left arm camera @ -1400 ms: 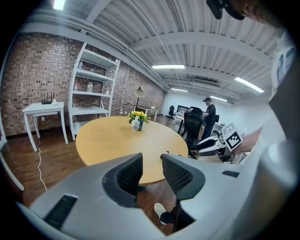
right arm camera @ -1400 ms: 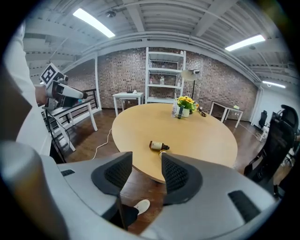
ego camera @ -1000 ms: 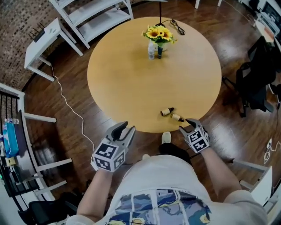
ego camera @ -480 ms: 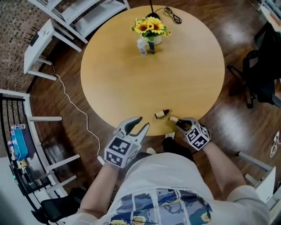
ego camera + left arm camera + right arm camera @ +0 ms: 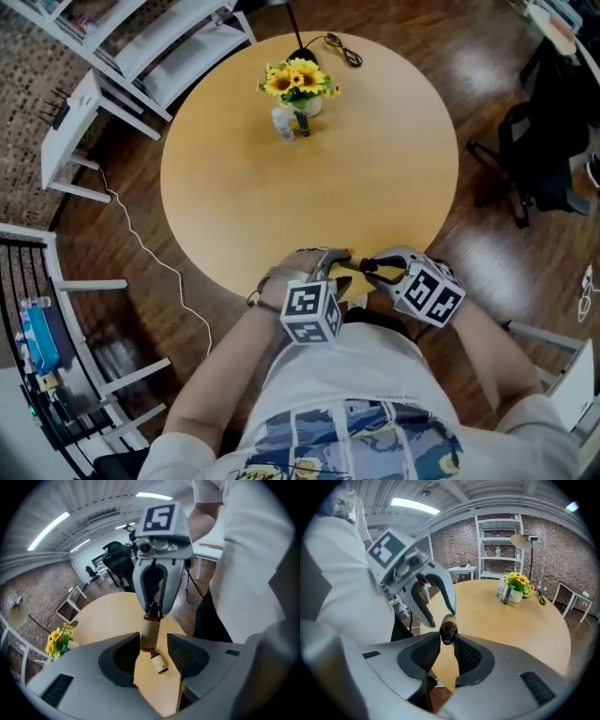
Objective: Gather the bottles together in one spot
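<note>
One amber bottle (image 5: 448,629) is lifted, pinched in the just-closed right gripper (image 5: 446,640), ready to carry. Left gripper (image 5: 153,641), jaws just spread, nears the second bottle (image 5: 159,662).

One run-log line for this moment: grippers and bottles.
right gripper: shut on brown bottle, off the table | left gripper: jaws just opening, gripping nothing | small bottle: lying on table | far bottles: by flowers

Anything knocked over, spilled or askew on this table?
A small labelled bottle lies on its side near the table's front edge; the clear bottle and dark bottle by the sunflowers stand upright. No spill shows.
</note>
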`<state>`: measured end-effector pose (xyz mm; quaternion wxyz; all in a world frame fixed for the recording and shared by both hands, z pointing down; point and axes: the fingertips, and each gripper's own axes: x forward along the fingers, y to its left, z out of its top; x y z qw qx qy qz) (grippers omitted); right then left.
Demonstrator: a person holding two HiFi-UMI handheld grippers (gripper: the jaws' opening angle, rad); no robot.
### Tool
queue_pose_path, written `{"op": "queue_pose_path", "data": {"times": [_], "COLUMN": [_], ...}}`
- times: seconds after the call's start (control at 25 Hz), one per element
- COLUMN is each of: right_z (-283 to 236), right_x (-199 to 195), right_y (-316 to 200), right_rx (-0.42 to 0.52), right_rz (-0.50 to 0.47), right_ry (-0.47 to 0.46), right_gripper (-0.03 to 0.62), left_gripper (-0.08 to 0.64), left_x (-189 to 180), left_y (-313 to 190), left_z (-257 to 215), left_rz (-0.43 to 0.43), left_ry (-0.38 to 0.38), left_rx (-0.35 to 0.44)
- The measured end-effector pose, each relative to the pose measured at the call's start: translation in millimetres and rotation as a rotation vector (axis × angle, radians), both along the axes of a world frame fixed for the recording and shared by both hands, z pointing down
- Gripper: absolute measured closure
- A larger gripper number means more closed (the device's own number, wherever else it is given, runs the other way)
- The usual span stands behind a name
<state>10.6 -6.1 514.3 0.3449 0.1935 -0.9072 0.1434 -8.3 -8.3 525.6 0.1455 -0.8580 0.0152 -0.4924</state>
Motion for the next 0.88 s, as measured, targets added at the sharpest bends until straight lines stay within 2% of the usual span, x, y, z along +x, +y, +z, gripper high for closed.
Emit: {"op": "queue_pose_path", "data": {"times": [0.08, 0.12, 0.2, 0.28, 0.4, 0.44, 0.48, 0.52, 0.6, 0.72, 0.8, 0.88], "right_z": [-23, -32, -45, -60, -90, -98, -103, -104, -105, -106, -107, -110], "right_x": [-10, -14, -19, -25, -42, -49, -56, -64, -82, -109, -120, -127], "right_y": [-4, -7, -13, -18, -21, -21, -21, -20, -16, -5, 3, 9], "right_rx": [-0.005, -0.004, 0.003, 0.016, 0.064, 0.071, 0.068, 0.058, 0.021, -0.058, -0.054, -0.026], "right_rz": [0.024, 0.039, 0.079, 0.146, 0.273, 0.314, 0.349, 0.374, 0.401, 0.405, 0.406, 0.422], "right_ry": [-0.038, -0.052, -0.089, -0.173, -0.361, -0.416, -0.454, -0.479, -0.524, -0.6, -0.608, -0.6], "right_gripper": [0.487, 0.49, 0.495, 0.494, 0.491, 0.465, 0.41, 0.369, 0.359, 0.404, 0.4, 0.412], "left_gripper": [0.355, 0.402, 0.41, 0.416, 0.419, 0.42, 0.419, 0.419, 0.42, 0.422, 0.42, 0.417], "left_x": [3, 4, 0, -7, -25, -33, -41, -48, -61, -76, -86, -97], "left_y": [-7, -12, -19, -22, -22, -22, -22, -21, -12, 7, 17, 24], "left_z": [-4, -9, -22, -36, -62, -72, -82, -90, -98, -98, -98, -98], "left_rz": [0.067, 0.074, 0.041, -0.026, -0.177, -0.234, -0.28, -0.306, -0.294, -0.214, -0.197, -0.2], "left_ry": [-0.013, 0.001, 0.063, 0.147, 0.335, 0.406, 0.468, 0.511, 0.536, 0.511, 0.505, 0.529], "left_rx": [0.095, 0.137, 0.158, 0.109, -0.066, -0.134, -0.186, -0.212, -0.201, -0.134, -0.111, -0.144]}}
